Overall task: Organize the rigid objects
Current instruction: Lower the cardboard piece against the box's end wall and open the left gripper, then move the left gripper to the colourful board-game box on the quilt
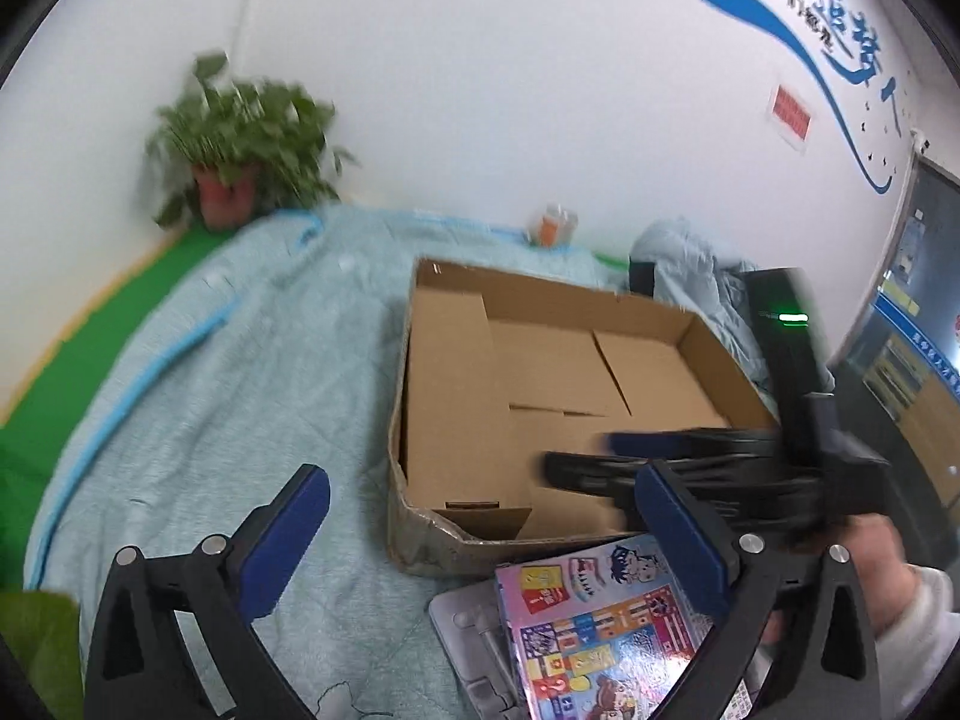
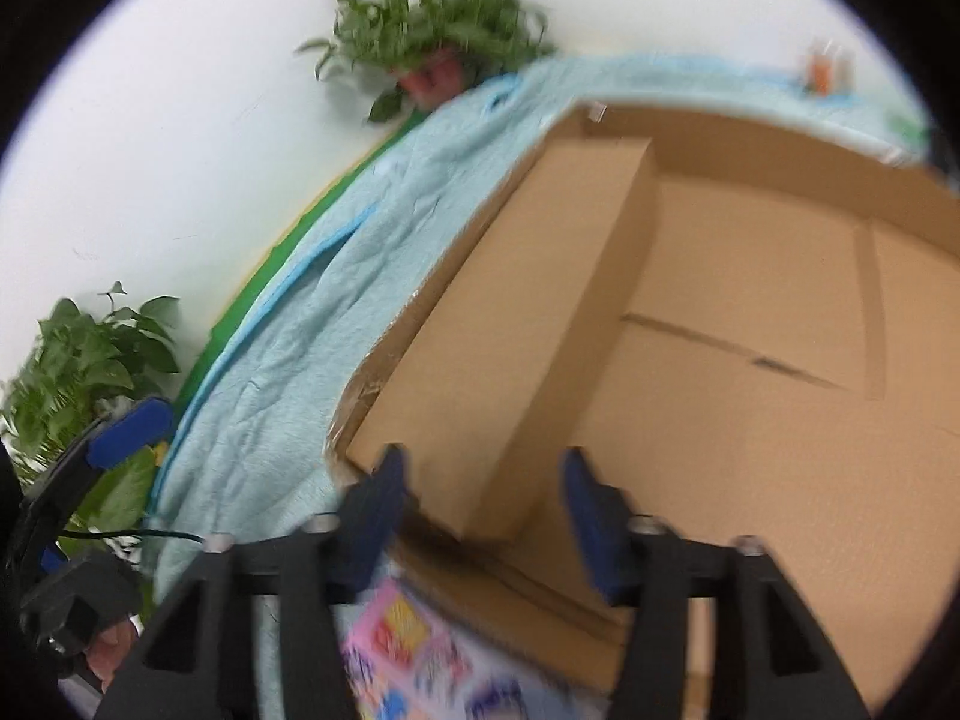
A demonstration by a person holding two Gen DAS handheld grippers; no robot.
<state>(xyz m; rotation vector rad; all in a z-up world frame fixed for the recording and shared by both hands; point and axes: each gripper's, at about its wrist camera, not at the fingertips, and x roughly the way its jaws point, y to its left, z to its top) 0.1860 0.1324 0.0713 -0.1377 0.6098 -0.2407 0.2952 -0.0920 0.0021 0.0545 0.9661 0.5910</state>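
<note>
An open cardboard box (image 1: 690, 324) lies on a light-blue blanket (image 1: 240, 390). Inside it, along the left wall, lies a smaller closed carton (image 1: 447, 396). My left gripper (image 1: 489, 510) stands wide open before the box's near wall, nothing between its fingers. Just below it a colourful picture book (image 1: 600, 630) rests on a grey metal stand (image 1: 462, 624). My right gripper (image 2: 486, 480) hovers over the near end of the small carton (image 2: 510, 330), jaws apart, pads (image 2: 591, 510) not pressing on anything. From the left wrist it reaches in from the right (image 1: 579, 453).
A potted plant (image 1: 240, 144) stands at the back left by the white wall, and a second plant (image 2: 78, 360) is nearer. An orange bottle (image 1: 552, 225) is behind the box. Rumpled bedding (image 1: 690, 264) lies at the back right. A person's hand (image 1: 888, 576) holds the right gripper.
</note>
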